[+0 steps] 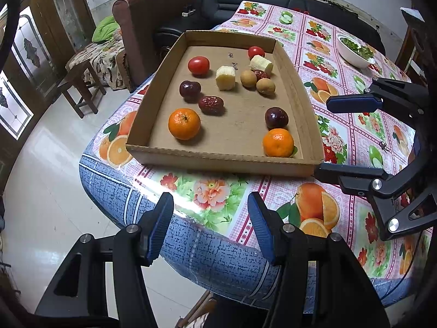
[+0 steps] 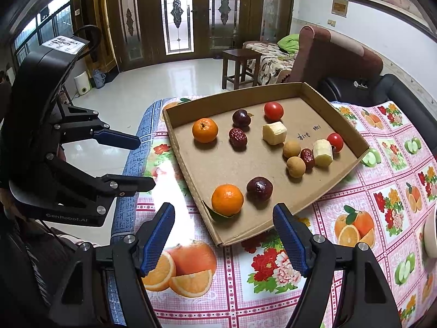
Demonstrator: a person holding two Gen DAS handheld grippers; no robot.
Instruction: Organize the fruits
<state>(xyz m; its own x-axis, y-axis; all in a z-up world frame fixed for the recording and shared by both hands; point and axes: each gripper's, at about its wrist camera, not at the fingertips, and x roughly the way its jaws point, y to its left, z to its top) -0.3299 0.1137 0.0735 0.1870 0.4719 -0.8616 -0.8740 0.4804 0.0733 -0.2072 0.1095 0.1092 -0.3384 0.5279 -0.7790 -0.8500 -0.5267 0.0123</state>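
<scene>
A shallow cardboard tray (image 1: 218, 161) lies on the fruit-print tablecloth. Loose inside it are two oranges (image 1: 183, 123) (image 1: 278, 142), two tomatoes (image 1: 198, 65), two peeled banana pieces (image 1: 225, 78), two dark plums (image 1: 189, 88), two red dates (image 1: 210, 105) and two longans (image 1: 248, 78). My left gripper (image 1: 210, 202) hovers open over the table's near corner, short of the tray, with nothing between its fingers. My right gripper (image 2: 224, 210) is open too and holds nothing. It is just in front of the tray's near corner, where one orange (image 2: 227, 199) and a plum (image 2: 259, 188) lie.
A white bowl of greens (image 1: 353, 47) stands on the table beyond the tray. The table edge (image 1: 131, 207) drops to a tiled floor on the left. A wooden stool (image 2: 240, 65), an armchair (image 2: 327, 54) and a black sofa (image 1: 245, 0) stand behind the table.
</scene>
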